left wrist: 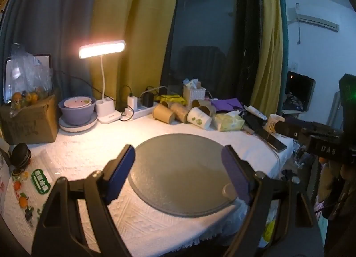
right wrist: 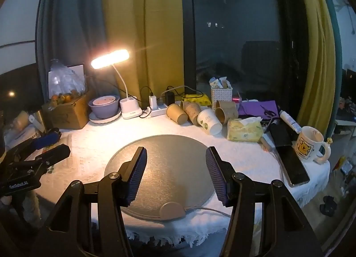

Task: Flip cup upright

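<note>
A white textured cloth covers the table [right wrist: 244, 157], which stands before a dark window hung with yellow and teal curtains and is lit by a glowing desk lamp [right wrist: 110, 58]. A round grey mat [right wrist: 164, 145] lies in the middle of the cloth, bare on top. Both grippers hover above its near edge with nothing between their blue pads: the left gripper [left wrist: 178, 163] has its jaws spread wide, and the right gripper [right wrist: 176, 168] is likewise parted. At the back, near a white power strip [right wrist: 156, 110], several paper cups lie tipped on their sides in a cluster: a brown paper cup [right wrist: 176, 113] and a white paper cup [right wrist: 209, 121] with green print among them. Right of these sits a yellow tissue pack [right wrist: 244, 129]. A ceramic mug [right wrist: 309, 143] with a bear picture stands upright at the table's right edge, just beside a black phone [right wrist: 293, 165].
</note>
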`<state>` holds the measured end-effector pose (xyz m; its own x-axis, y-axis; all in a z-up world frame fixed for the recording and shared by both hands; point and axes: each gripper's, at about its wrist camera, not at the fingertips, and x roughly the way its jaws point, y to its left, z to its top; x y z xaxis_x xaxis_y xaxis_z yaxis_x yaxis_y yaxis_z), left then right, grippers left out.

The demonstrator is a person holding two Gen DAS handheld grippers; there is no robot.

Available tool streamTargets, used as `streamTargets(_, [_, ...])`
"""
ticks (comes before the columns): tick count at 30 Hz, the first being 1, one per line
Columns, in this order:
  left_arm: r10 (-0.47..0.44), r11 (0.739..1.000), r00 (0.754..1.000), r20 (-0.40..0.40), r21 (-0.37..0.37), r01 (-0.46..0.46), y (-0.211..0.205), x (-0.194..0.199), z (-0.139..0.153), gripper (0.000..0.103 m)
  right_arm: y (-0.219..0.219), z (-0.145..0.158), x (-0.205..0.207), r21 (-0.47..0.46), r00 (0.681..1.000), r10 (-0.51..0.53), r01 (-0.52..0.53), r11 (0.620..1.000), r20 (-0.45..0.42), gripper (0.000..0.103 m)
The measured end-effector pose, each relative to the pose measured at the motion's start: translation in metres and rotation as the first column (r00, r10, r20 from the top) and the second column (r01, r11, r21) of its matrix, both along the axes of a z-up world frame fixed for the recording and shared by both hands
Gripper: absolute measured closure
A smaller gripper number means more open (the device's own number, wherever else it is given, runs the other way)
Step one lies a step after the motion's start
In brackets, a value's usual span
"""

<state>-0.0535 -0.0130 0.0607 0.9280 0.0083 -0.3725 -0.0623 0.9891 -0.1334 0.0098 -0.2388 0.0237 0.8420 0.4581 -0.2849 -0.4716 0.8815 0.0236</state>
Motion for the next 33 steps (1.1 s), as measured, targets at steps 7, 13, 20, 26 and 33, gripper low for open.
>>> streamTargets(7, [0.004, 1.000, 1.000, 0.004, 0.000, -0.004, 0.000, -0.001, -0.003, 0.022, 0.000, -0.009, -0.007, 0.003, 1.000, 0.002, -0.003, 1.000, 0.016, 0.045])
streamTargets(13, [0.006, 1.000, 1.000, 0.009, -0.006, -0.006, 0.002, -0.002, -0.001, 0.022, 0.004, -0.015, -0.012, 0.005, 1.000, -0.007, 0.007, 1.000, 0.025, 0.045])
streamTargets(20, [0.006, 1.000, 1.000, 0.011, -0.003, -0.006, 0.001, -0.002, -0.002, 0.022, 0.003, -0.016, -0.012, 0.006, 1.000, -0.007, 0.007, 1.000, 0.027, 0.045])
streamTargets(26, [0.005, 1.000, 1.000, 0.012, -0.003, -0.005, 0.001, -0.002, -0.002, 0.022, 0.003, -0.017, -0.013, 0.006, 1.000, -0.007, 0.007, 1.000, 0.029, 0.045])
streamTargets(33, [0.007, 1.000, 1.000, 0.015, -0.004, -0.007, 0.001, -0.003, -0.003, 0.022, 0.004, -0.017, -0.014, 0.005, 1.000, -0.010, 0.010, 1.000, 0.028, 0.045])
